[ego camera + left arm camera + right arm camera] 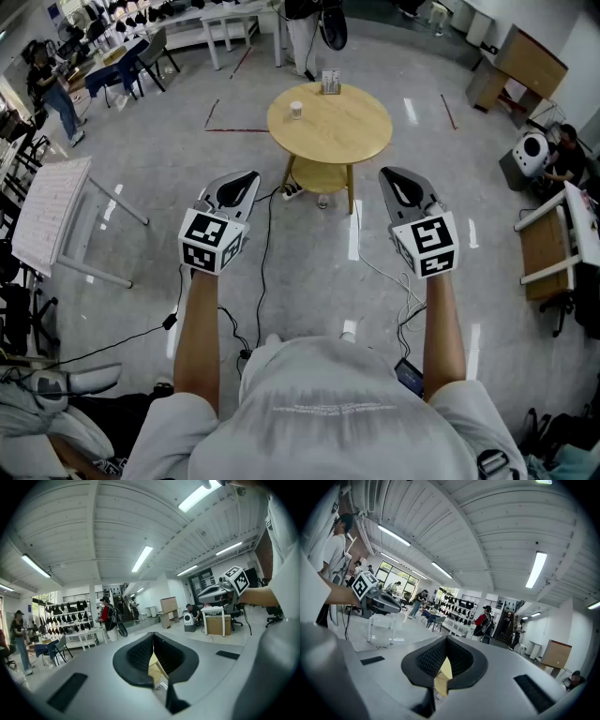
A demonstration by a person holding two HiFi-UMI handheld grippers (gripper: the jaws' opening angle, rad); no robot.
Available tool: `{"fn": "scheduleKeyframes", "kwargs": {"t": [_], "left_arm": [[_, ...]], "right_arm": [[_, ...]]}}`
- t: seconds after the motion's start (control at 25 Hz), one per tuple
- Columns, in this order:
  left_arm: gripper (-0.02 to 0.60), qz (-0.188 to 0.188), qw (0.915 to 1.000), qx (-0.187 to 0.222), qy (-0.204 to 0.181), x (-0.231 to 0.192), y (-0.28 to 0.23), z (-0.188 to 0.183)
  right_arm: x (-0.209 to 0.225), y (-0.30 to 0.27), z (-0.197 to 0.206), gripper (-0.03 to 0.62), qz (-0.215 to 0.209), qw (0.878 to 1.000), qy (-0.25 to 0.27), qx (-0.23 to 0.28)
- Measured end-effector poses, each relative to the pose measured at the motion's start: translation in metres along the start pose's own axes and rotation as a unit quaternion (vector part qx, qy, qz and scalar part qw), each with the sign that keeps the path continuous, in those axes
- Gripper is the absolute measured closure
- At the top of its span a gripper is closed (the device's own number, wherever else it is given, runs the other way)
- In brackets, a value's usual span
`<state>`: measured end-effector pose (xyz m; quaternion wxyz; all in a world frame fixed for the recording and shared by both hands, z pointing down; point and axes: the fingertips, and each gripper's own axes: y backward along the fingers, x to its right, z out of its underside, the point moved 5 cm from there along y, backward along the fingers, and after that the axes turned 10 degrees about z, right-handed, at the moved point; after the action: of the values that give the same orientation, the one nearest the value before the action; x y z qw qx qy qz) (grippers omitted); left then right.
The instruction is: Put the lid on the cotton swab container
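A round wooden table [347, 131] stands some way ahead of me. On its far left part sits a small white round container [296, 110], too small to tell whether it has a lid. A small boxy item [330, 82] stands at the table's far edge. My left gripper [246, 178] and right gripper [394, 175] are held out side by side above the floor, short of the table, both pointing toward it. Each is shut, with nothing between its pads. In the left gripper view the pads [140, 653] meet; in the right gripper view the pads [429, 660] meet too.
Cables [265, 253] run over the grey floor between me and the table. A tilted white board on a stand [52, 211] is at my left, a wooden desk [548, 248] at my right. Tables, chairs and people fill the back of the room.
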<state>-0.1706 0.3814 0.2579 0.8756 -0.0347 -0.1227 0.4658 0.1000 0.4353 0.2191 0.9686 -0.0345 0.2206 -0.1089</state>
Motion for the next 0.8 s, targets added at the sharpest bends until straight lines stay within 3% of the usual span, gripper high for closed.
{"fn": "scheduleKeyframes", "kwargs": {"t": [0.4, 0.8], "left_arm": [[0.561, 0.014, 0.9999, 0.002, -0.008, -0.01, 0.006, 0.007], [0.561, 0.051, 0.9986, -0.006, -0.01, -0.044, 0.038, 0.035]], "right_arm": [[-0.018, -0.003, -0.005, 0.566, 0.001, 1.0, -0.012, -0.004], [-0.08, -0.021, -0.022, 0.566, 0.025, 0.999, 0.002, -0.029]]}}
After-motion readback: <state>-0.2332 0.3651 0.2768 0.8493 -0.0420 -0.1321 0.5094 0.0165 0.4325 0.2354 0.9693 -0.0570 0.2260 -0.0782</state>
